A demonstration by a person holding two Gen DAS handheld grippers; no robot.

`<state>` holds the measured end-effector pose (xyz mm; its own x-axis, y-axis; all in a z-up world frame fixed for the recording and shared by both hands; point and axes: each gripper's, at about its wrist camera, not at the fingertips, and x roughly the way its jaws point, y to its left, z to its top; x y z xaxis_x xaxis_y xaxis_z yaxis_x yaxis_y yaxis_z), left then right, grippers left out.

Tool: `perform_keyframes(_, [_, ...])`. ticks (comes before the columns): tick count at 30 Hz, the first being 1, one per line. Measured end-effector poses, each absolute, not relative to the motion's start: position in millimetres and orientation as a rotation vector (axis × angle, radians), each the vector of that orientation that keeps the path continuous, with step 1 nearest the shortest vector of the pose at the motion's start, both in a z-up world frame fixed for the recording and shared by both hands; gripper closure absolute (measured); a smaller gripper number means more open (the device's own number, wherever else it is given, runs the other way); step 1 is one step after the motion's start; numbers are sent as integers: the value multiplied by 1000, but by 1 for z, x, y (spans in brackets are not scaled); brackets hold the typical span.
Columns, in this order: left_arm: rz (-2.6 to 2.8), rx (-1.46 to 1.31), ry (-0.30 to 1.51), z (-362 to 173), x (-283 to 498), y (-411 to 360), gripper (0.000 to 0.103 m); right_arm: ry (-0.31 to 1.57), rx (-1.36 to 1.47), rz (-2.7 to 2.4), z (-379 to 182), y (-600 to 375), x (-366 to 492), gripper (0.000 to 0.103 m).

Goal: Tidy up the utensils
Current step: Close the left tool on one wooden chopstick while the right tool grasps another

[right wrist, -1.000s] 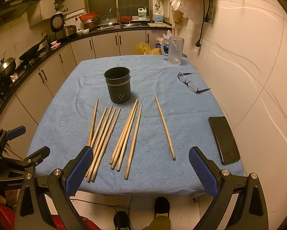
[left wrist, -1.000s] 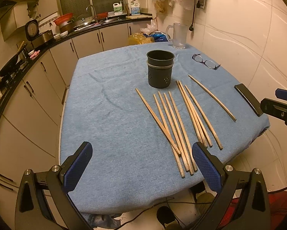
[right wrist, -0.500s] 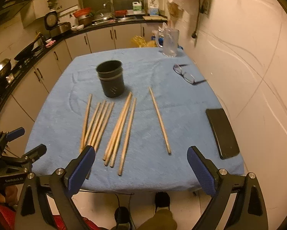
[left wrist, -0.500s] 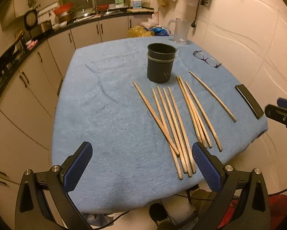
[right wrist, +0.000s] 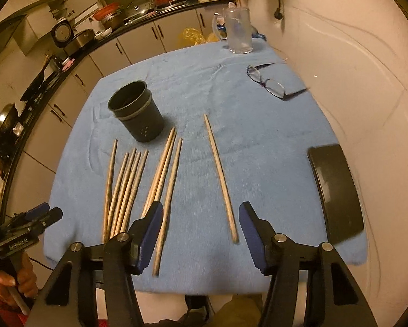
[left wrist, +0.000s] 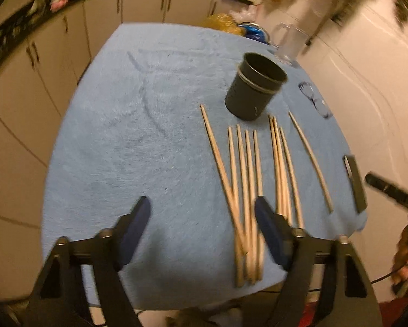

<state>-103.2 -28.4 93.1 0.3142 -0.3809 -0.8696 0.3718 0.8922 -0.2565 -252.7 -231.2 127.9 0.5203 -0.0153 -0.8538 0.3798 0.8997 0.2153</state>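
Several wooden chopsticks (left wrist: pixel 244 188) lie side by side on the blue cloth, in front of an empty dark utensil cup (left wrist: pixel 254 90). In the right wrist view the same chopsticks (right wrist: pixel 127 188) lie left of centre, the cup (right wrist: pixel 138 111) behind them, and a single chopstick (right wrist: pixel 220 174) lies apart to the right. My left gripper (left wrist: pixel 202 226) is open and empty above the near table edge, its right finger over the chopstick ends. My right gripper (right wrist: pixel 199 229) is open and empty, straddling the near end of the single chopstick.
A black phone (right wrist: pixel 334 188) lies near the right table edge. Glasses (right wrist: pixel 269 81) and a glass mug (right wrist: pixel 238 32) sit at the far right. A wall runs close along the right side. Kitchen cabinets and a cluttered counter (right wrist: pixel 67 51) stand to the left.
Both grippers have moved forward and down toward the table and tilted. The chopsticks, cup and phone have not moved. Both stay open.
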Motion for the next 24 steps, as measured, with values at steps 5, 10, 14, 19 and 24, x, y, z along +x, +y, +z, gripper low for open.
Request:
perform_keyframes(5, [-494,-78,1233,80,-67,-49,49,1041,428,-192,118,-253,-225,48])
perform_keyframes(10, [-448,-94,1331,56,-33,-73,63,1090,482,-154,104,-279,-193,61])
perform_keyframes(14, [-437,-94,1380,40,-17,-89,72,1125,541,-136,91,-297,-165,72])
perform_keyframes(19, [-437,-57,1400,29,-7,-102,72,1172,585,-135,71,-309,-130,74])
perform_keyframes(24, [-429,-30,1415,21,1,-110,78,1216,624,-125,53,-314,-108,74])
